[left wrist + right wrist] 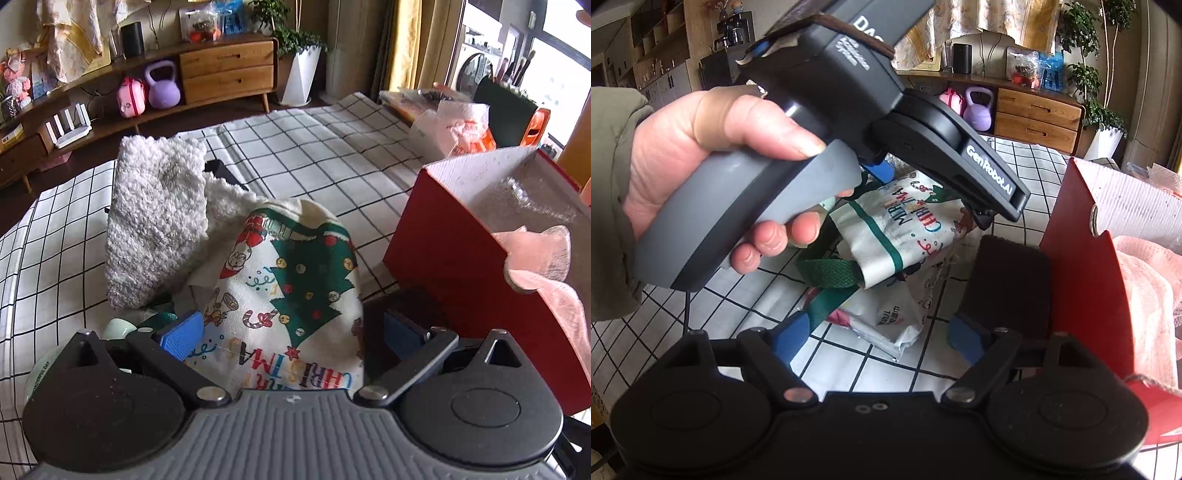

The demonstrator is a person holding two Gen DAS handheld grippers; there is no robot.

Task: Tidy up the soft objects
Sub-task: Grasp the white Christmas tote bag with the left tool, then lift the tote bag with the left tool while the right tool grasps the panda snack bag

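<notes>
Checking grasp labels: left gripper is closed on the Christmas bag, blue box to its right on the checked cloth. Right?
Not quite: the box is red, not blue, as the left wrist view shows. The rest holds: the left gripper clamps the Christmas bag, box to its right on the checked cloth.

A white cloth with a black grid (pixel 314 147) covers the supporting surface, and the red box (pixel 454 251) stands on it as the landmark. To the left of the box lies the Christmas-print fabric bag (pixel 295 295) (green webbing handles trail from it), and further left of that a fluffy white-grey towel (pixel 155 221) is heaped. Behind the box, toward the window, sits a pink-and-white plastic bag (pixel 461 125).
</notes>
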